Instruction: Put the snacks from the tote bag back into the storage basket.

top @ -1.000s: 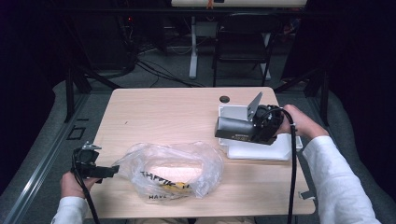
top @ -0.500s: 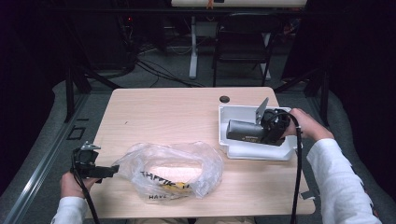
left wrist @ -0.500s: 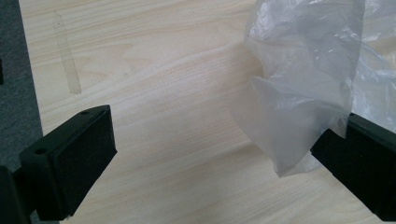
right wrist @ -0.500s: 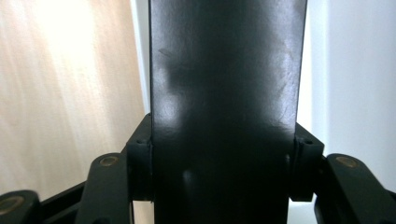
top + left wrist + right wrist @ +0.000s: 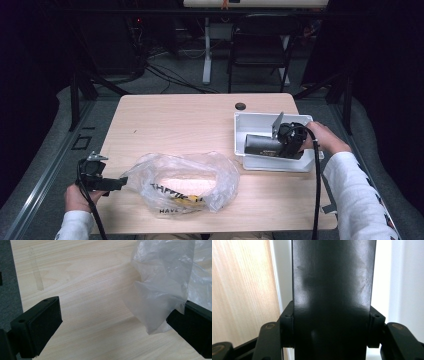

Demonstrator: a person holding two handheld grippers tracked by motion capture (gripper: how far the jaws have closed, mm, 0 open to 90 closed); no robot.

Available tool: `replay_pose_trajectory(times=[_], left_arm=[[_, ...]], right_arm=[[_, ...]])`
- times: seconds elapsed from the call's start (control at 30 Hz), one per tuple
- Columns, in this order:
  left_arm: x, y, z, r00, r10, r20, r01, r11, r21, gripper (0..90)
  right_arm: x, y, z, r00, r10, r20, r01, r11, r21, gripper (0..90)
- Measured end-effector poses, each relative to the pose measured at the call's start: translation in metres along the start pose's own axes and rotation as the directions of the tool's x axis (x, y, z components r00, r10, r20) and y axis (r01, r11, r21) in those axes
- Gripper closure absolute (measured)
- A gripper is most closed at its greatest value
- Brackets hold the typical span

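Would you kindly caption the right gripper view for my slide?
Right gripper clamps a dark cylinder over the white tray.

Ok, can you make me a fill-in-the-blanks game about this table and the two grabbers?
1. The right gripper holds a dark ____ cylinder.
2. The cylinder lies over the ____ tray.
3. The left gripper has its jaws ____ at the plastic bag's edge.
4. The bag lies on the ____ table.

Missing words: black; white; open; wooden

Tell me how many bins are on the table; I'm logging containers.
1: a white bin at the table's right side, with the right gripper lowering a dark cylinder into it.
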State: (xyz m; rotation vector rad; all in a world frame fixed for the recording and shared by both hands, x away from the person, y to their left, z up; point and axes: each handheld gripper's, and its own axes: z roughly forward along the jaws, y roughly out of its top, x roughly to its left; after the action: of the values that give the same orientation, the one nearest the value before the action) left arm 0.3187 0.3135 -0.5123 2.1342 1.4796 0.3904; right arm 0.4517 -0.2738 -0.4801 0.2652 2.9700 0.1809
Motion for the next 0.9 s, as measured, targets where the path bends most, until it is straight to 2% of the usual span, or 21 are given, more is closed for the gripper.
replay_pose_trajectory(times=[0.17,0.33,0.43,0.47,0.5,0.57,0.6,0.83,0.9], left_arm=[[0.0,0.0,0.001,1.0,-0.001,0.0,0.001,1.0,0.007,0.0],[0.0,0.0,0.001,1.0,0.001,0.001,-0.001,1.0,0.008,0.0],[0.0,0.0,0.002,1.0,0.0,0.002,0.0,1.0,0.008,0.0],[0.0,0.0,0.002,1.0,0.001,0.002,-0.001,1.0,0.009,0.0],[0.0,0.0,0.002,1.0,0.004,0.002,-0.004,1.0,0.008,0.0],[-0.001,0.0,0.002,1.0,0.004,0.002,-0.004,1.0,0.008,0.0],[-0.001,0.0,0.002,1.0,0.001,0.001,-0.001,1.0,0.008,0.0],[-0.001,0.0,0.003,1.0,0.003,0.004,-0.003,0.9999,0.012,0.0],[-0.001,0.0,0.003,1.0,0.004,0.001,-0.004,0.9999,0.014,0.0]], right_arm=[[0.001,-0.001,0.012,0.9998,-0.01,-0.018,0.01,1.0,0.022,42.0],[0.003,-0.002,0.021,0.9994,-0.012,-0.031,0.013,1.0,0.022,42.0],[0.003,-0.002,0.023,0.999,-0.029,-0.035,0.031,0.998,0.052,42.0],[0.003,-0.002,0.024,0.9989,-0.033,-0.033,0.035,0.998,0.05,42.0],[0.004,-0.003,0.026,0.9992,-0.018,-0.035,0.019,0.999,0.033,42.0],[0.004,-0.001,0.026,0.9988,-0.032,-0.036,0.034,0.998,0.05,42.0],[0.005,-0.002,0.028,0.9987,-0.03,-0.041,0.032,0.999,0.036,42.0],[0.006,0.0,0.035,0.9976,-0.047,-0.052,0.05,0.997,0.063,41.9],[0.006,-0.001,0.038,0.9976,-0.037,-0.06,0.04,0.998,0.052,41.8]])
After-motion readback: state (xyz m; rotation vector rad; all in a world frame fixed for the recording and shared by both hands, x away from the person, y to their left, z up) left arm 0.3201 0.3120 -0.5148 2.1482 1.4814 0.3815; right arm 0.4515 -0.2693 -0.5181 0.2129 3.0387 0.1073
